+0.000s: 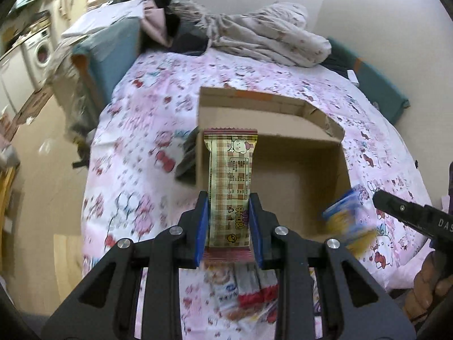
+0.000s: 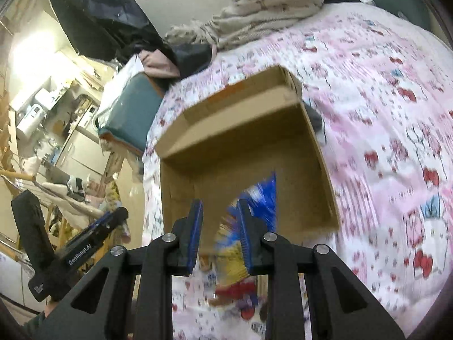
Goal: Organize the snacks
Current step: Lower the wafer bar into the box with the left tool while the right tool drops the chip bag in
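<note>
Loose snack packets (image 1: 249, 291), red, white and purple, lie on the pink printed bedspread (image 1: 136, 170) directly under both tools, at 6 o'clock in each wrist view; these are unsorted. Left tool (image 1: 228, 223): clenched on a tan checked wafer packet (image 1: 230, 187) with a cartoon bear, gripped across its lower half, the top end standing free and pointing toward 12 o'clock. Cardboard box (image 1: 283, 119), open-topped, sits on the bedspread just beyond the tools; its floor appears bare in both views, so by this reading nothing has yet been filed and most of the sorting is left. Wafer packet hangs over the box's near left corner, not yet inside. Right tool (image 2: 219, 235): jaws part-way apart, a blue-and-yellow packet (image 2: 249, 221) lying between them against the right finger; heavy motion blur leaves it unclear whether it is gripped or already let go. In the left wrist view that same packet shows at 4 o'clock, at the box's near right corner. Bedding pile (image 1: 269, 34) at 12 o'clock, beyond the box.
</note>
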Tool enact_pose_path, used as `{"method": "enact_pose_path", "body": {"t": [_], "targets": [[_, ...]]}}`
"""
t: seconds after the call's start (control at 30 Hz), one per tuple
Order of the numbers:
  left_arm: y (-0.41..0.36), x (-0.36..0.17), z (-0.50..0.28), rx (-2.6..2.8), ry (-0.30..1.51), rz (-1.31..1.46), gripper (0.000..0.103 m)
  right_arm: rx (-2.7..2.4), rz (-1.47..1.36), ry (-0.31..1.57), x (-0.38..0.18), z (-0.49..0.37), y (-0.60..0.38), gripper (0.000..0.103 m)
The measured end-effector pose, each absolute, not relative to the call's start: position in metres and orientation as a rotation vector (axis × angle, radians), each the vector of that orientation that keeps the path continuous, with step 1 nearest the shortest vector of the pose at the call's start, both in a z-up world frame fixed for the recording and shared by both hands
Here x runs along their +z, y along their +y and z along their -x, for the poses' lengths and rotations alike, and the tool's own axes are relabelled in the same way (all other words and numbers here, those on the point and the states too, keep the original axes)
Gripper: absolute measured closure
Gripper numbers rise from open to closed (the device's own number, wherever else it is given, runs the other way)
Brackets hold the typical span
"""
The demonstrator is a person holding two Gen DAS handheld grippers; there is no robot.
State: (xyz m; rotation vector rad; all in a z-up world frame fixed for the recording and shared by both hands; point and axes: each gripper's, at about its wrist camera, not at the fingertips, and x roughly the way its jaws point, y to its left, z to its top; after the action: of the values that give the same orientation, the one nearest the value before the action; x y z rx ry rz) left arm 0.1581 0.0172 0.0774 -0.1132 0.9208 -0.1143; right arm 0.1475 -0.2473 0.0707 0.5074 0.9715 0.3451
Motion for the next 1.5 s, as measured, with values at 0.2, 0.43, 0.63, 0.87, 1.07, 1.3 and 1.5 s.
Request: {"method": "enact_pose_path", "body": {"t": [0.2, 0.43, 0.63, 0.87, 1.07, 1.3, 1.5], "targets": [[0.009, 0.059, -0.195, -0.14, 0.946, 0.146, 0.08, 0.323, -0.505, 0.975, 0.053, -0.18, -0.243, 0.077], [-0.005, 0.006, -0.214, -0.181, 1.056, 0.142, 0.08, 0.325, -0.585, 1.069, 0.004, -0.185, -0.252, 0.077], [-0.017, -0.014, -0.215, -0.202, 1.108, 0.128, 0.079, 0.315, -0.539, 1.145, -0.007, -0.185, -0.245, 0.073], [-0.027, -0.021, -0.211, -0.233, 1.129, 0.11, 0.078, 0.272, -0.498, 1.191, -0.012, -0.185, -0.246, 0.04], [-0.029, -0.016, -0.208, -0.216, 1.104, 0.077, 0.018, 0.248, -0.501, 1.238, -0.024, -0.191, -0.245, 0.018], [-0.014, -0.009, -0.203, -0.202, 1.114, 0.151, 0.015, 0.236, -0.396, 1.344, -0.047, -0.2, -0.227, 0.017], [-0.012, -0.006, -0.202, -0.193, 1.099, 0.15, 0.015, 0.225, -0.236, 1.386, -0.059, -0.199, -0.207, 0.039]]}}
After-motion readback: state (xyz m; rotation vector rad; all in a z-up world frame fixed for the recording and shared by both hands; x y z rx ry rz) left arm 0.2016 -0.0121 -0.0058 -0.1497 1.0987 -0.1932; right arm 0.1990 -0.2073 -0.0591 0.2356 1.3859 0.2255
